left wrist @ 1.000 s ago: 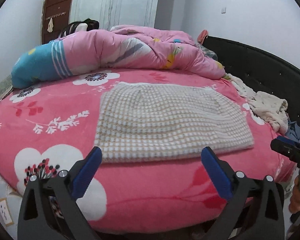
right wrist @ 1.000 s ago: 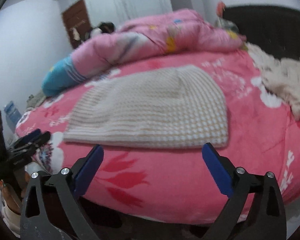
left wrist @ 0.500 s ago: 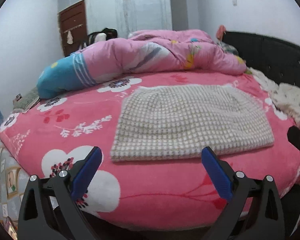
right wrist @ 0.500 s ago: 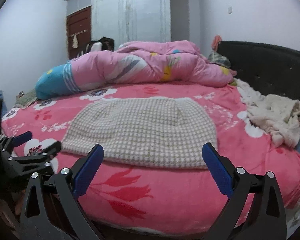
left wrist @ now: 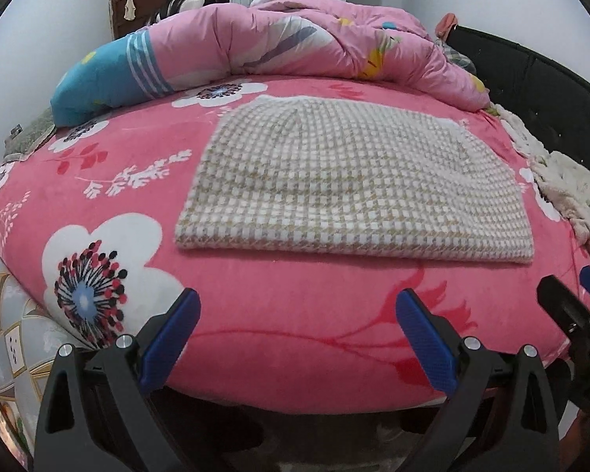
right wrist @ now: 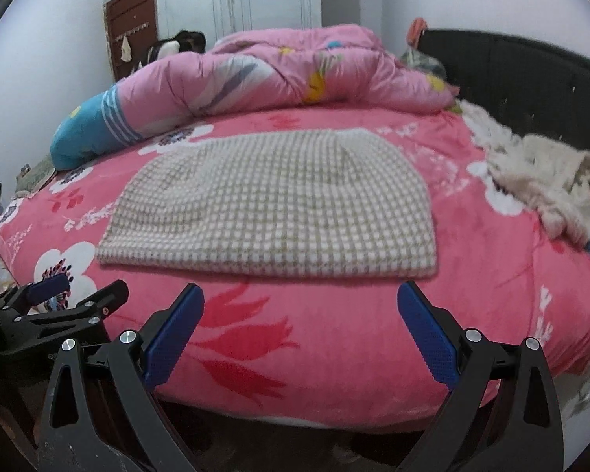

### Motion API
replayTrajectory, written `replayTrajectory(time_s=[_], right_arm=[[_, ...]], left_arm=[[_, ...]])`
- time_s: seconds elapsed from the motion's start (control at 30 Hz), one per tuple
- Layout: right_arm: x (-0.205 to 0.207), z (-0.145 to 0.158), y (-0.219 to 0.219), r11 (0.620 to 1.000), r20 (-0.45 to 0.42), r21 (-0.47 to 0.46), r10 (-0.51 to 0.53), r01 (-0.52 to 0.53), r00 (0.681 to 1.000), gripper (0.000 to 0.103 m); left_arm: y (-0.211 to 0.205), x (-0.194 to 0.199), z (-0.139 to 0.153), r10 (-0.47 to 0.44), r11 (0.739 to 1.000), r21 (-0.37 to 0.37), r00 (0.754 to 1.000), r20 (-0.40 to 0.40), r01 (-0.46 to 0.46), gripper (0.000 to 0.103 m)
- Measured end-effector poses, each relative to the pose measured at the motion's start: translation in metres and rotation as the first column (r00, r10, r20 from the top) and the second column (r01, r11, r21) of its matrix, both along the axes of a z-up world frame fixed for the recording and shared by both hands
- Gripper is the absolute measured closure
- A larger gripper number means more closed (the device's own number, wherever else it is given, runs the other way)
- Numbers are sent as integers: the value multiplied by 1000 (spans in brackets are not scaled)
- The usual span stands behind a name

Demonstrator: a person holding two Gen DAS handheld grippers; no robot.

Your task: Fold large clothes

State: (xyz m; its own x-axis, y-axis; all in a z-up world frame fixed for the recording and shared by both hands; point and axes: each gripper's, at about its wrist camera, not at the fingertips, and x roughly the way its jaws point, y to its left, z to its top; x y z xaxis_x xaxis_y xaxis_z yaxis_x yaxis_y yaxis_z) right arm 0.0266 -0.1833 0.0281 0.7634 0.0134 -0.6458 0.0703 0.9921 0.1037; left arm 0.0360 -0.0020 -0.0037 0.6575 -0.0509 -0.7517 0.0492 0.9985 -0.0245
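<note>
So the checked garment is lying flat in the middle of the bed, on the pink flowered bedspread, already squared up into a rough rectangle with its near hem running parallel to the bed edge. It looks like a thick woven or knitted piece in beige and white, so my guess is soft and floppy, not heavy, with a bit of body from the doubled layers. It probably won't slide much on that fleecy cover, which is nice, but it'll sag in the middle if lifted from one spot only.

Best bet for a hold, I think: the two near corners, one per claw, pinching all layers at the hem so nothing peels apart.

Both claws are off the cloth right now. The left gripper hangs short of the bed edge, spread wide with nothing in it, and the right gripper is the same, wide apart and empty.

Further out, a rumpled pink duvet is heaped at the far side, and a cream fluffy garment is crumpled by the dark headboard.
</note>
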Motion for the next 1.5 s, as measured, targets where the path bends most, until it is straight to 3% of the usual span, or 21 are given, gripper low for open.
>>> replayTrajectory(time_s=[0.33, 1.5], right_arm=[[1, -3, 6, 1000, -28, -8, 12, -12, 1000, 8], [-2, 3, 4, 1000, -23, -27, 14, -14, 1000, 8]], left_arm=[[-1, 4, -7, 8, 1000, 22, 1000, -29, -7, 5], [-4, 0, -5, -6, 999, 39, 1000, -11, 7, 5]])
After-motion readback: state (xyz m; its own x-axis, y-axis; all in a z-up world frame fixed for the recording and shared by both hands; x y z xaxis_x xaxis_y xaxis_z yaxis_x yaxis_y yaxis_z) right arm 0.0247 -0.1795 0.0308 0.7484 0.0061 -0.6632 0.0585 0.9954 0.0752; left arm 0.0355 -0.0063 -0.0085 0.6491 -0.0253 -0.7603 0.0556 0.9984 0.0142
